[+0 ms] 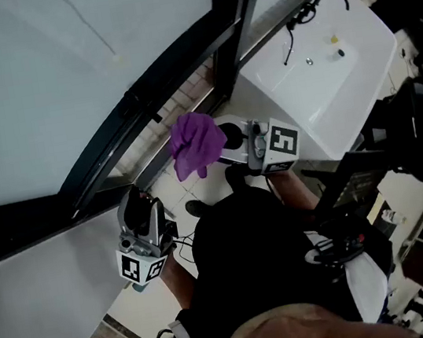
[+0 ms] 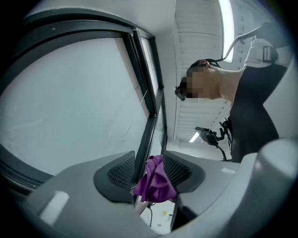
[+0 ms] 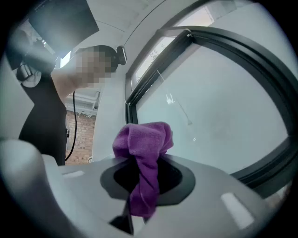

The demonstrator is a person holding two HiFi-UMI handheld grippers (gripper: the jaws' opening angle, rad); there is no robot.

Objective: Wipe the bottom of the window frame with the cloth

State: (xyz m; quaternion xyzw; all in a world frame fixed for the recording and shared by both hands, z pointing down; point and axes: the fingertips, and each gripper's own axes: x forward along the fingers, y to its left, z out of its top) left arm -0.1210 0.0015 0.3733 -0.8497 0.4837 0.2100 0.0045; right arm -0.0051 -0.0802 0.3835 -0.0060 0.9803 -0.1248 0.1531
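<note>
The task stood at its opening step, by my reading: the cloth was in hand and near the work, but the wiping itself could not be confirmed. In the head view the right gripper [image 1: 228, 147] sat at the middle of the frame with its jaws clamped on the purple cloth [image 1: 195, 143]. The cloth bunched out beyond the tips, just below and right of the dark bottom rail of the window frame [image 1: 148, 95], which ran diagonally from lower left to upper right. Whether the cloth touched that rail could not be told. The right gripper view confirmed the hold, with the cloth [image 3: 144, 139] pinched between the jaws, mounded above them and trailing down through the gap. The left gripper [image 1: 136, 208] hung at lower left of centre, apart from the cloth. In its own view the jaws stood apart on nothing, and the cloth [image 2: 156, 179] showed only beyond them. The next move probably called for pressing the bunched cloth onto the bottom rail and drawing it along its length, with the grip kept firm so the fabric did not slip out. By count there were one cloth, two grippers, one window frame with one upright post, and one white sink [image 1: 356, 74] at upper right.
</note>
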